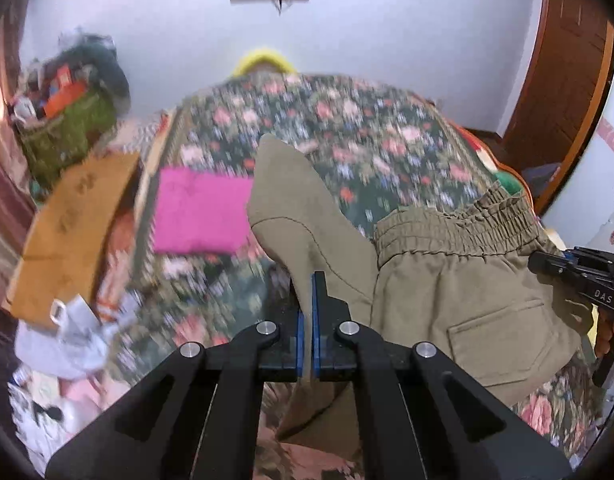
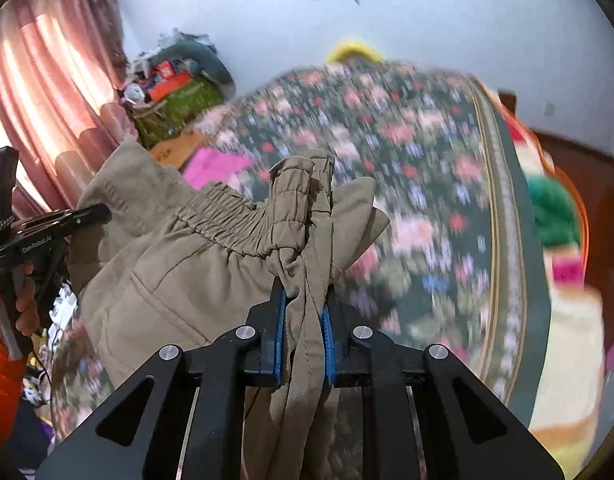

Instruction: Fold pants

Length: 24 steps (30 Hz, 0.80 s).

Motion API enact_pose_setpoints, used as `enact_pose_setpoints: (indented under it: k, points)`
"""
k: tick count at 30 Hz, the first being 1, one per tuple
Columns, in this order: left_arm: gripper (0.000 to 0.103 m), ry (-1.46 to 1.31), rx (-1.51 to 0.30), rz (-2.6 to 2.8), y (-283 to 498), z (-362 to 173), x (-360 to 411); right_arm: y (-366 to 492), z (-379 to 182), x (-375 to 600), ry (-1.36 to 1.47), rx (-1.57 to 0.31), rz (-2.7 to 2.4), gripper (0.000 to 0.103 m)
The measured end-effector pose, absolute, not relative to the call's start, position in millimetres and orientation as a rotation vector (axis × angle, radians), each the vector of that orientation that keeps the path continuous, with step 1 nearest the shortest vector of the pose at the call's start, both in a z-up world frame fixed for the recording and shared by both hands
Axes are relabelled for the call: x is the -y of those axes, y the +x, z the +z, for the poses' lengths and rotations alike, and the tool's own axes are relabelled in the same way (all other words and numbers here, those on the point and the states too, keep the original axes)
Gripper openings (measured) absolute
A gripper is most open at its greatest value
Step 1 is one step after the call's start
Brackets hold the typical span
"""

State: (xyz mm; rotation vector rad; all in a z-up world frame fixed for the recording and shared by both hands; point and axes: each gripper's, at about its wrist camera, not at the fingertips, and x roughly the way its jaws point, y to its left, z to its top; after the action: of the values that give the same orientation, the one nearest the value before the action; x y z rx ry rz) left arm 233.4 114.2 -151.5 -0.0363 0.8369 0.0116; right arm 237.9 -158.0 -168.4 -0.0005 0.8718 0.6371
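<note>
The bed (image 1: 347, 140) with its flowered cover lies under the olive pants (image 1: 459, 280), held up off it, likely to straighten them. The right gripper (image 2: 305, 320) has its jaws clamped on bunched waistband; the left gripper (image 1: 307, 312) pinches a thin edge.

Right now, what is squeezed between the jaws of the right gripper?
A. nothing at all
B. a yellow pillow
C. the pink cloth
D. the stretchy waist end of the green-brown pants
D: in the right wrist view the right gripper has its blue jaws pressed on a bunched fold of the pants, right by the gathered waistband, while the pink cloth lies on the flowery bed.
</note>
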Motion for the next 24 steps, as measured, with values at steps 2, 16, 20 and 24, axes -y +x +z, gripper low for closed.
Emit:
enact_pose_setpoints:
  k: [2,16,20,24]
  points:
    - [0.003,-0.027,-0.806,0.032,239,-137,-122,244,-154,146,-0.029,-0.82,0.651,0.014]
    - [0.003,-0.056,-0.728,0.191,308,-101,-214,322,-114,55,-0.104,-0.667,0.705,0.014]
    - [0.003,-0.063,-0.735,0.238,332,-112,-241,345,-122,23,-0.117,-0.66,0.723,0.013]
    - [0.003,-0.12,-0.77,0.273,362,-132,-274,371,-138,-6,-0.134,-0.672,0.727,0.013]
